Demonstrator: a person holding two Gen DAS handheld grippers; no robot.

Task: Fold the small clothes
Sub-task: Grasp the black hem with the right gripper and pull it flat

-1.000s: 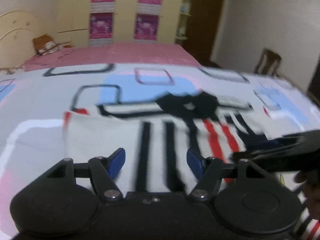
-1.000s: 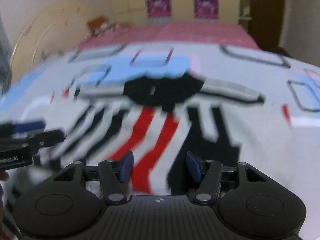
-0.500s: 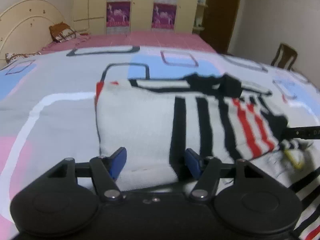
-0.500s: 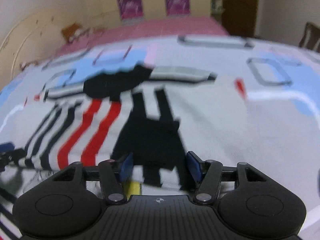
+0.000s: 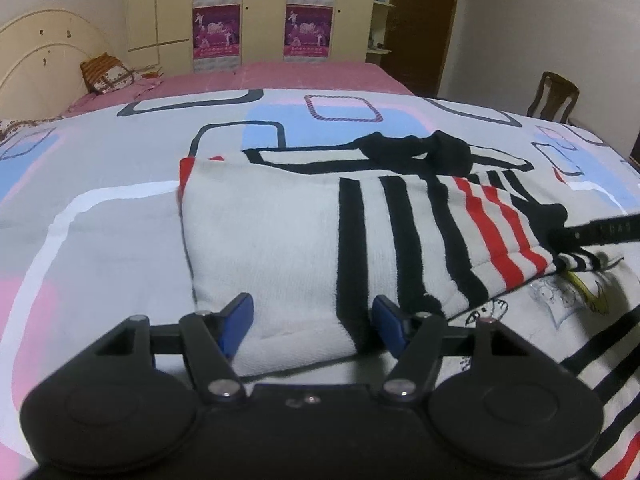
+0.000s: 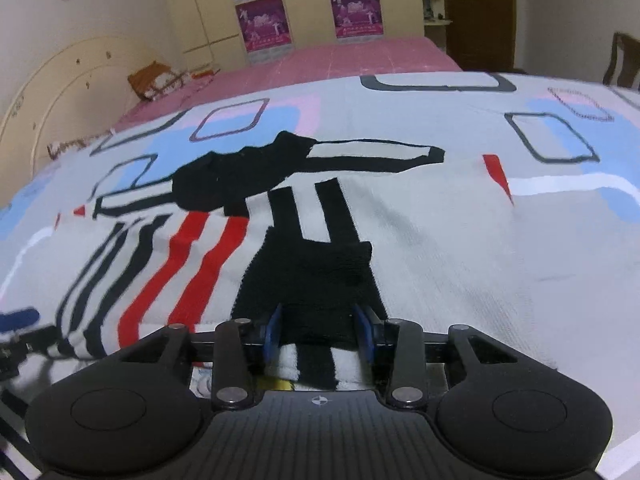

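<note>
A small white knit garment point(image 5: 288, 240) with black and red stripes and a black collar lies partly folded on the patterned bedspread point(image 5: 100, 232). My left gripper point(image 5: 312, 322) is open, its blue pads either side of the garment's near folded edge. My right gripper point(image 6: 318, 334) is partly closed around the near edge of the same garment point(image 6: 420, 240), at a black patch point(image 6: 312, 280); the pads do not visibly pinch it. The right gripper's finger also shows in the left wrist view point(image 5: 592, 234), and the left gripper's pad in the right wrist view point(image 6: 18, 318).
A second white striped garment with a cartoon print point(image 5: 560, 320) lies under the fold at the right. A pink bed point(image 5: 260, 76) with a headboard and bag point(image 5: 104, 74) stands behind. Wardrobes line the far wall. A wooden chair point(image 5: 554, 96) is at the right.
Both grippers have come down and closer to the garment's near edge. The right gripper's jaws have narrowed around the black patch. The views have gone from blurred to steady.
</note>
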